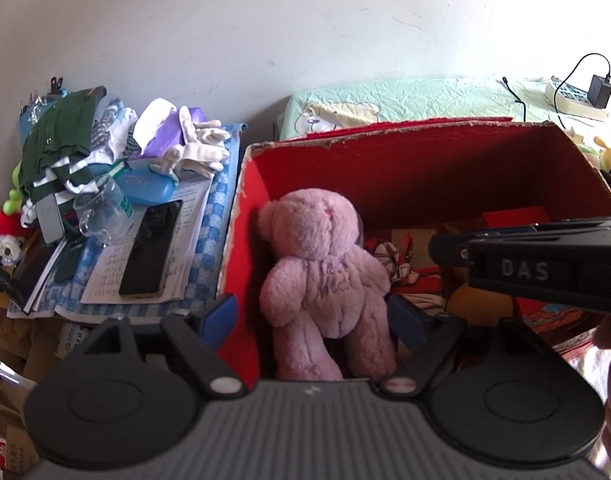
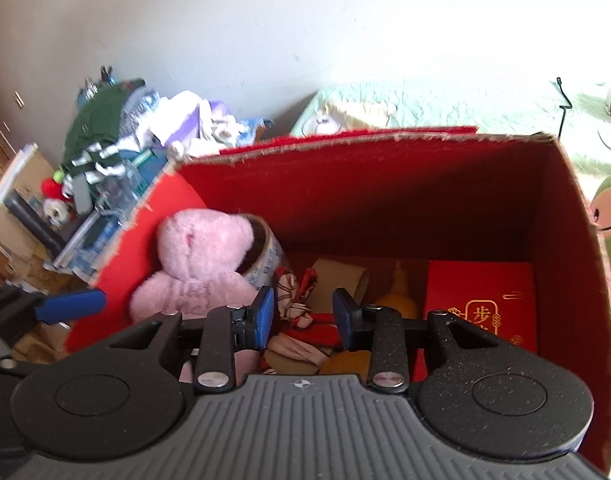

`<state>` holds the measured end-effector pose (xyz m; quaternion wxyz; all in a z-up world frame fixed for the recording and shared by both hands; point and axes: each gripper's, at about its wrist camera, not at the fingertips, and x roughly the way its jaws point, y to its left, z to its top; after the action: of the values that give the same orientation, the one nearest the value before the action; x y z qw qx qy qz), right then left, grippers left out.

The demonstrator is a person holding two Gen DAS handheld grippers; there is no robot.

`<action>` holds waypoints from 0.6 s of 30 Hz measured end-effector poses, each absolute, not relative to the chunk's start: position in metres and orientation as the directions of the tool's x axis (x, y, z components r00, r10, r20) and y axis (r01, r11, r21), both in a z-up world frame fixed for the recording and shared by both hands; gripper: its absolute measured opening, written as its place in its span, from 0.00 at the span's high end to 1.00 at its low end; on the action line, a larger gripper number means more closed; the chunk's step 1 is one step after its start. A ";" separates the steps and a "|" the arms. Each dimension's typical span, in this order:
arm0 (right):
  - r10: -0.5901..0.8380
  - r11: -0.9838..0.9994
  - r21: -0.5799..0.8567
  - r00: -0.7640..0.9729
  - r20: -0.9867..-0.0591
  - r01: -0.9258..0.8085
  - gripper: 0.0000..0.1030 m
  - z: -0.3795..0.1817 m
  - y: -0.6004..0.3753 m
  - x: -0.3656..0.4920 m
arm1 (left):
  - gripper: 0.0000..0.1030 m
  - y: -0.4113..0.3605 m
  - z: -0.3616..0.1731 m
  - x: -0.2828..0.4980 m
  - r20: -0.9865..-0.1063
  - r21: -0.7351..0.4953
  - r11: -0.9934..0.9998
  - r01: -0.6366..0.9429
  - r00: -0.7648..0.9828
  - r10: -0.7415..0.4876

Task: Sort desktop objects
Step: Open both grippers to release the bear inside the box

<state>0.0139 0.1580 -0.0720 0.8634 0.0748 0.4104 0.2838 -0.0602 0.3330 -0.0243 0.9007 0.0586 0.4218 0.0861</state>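
While standing upright against the left wall of the red cardboard box point(image 1: 425, 160), the pink plush bear point(image 1: 325, 276) sitting between the spread, non-touching jaws of the left gripper point(image 1: 309, 320), long axis vertical; right gripper point(image 2: 303, 312) hovering empty, jaws narrowly parted, farther right. Reading "DAS" on gripper housing.

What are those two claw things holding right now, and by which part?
Nothing. The left gripper stands open around the pink teddy bear in the red box, pads clear. The right gripper has nothing between its fingers.

The red box point(image 2: 385, 184) is open above, though the pink bear point(image 1: 325, 272) and clutter seemingly crowd its floor.
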 end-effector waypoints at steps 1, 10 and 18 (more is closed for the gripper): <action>0.554 0.827 0.369 0.506 -0.661 -0.424 0.64 -0.070 0.155 0.011 | 0.15 0.331 -0.023 -0.062 -0.745 0.181 0.978 -0.105 0.634 0.206; 0.515 0.852 0.305 0.569 -0.641 -0.426 0.63 -0.054 0.144 -0.014 | 0.10 0.316 -0.016 -0.067 -0.745 0.162 0.983 -0.085 0.642 0.178; 0.511 0.858 0.309 0.633 -0.581 -0.410 0.58 -0.042 0.117 -0.033 | 0.05 0.291 -0.007 -0.073 -0.724 0.165 0.985 -0.056 0.671 0.160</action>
<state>-0.0333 0.1174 -0.0416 0.9005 0.0741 0.3439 0.2557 -0.0734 0.2914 -0.0071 0.9116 0.0647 0.4015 0.0591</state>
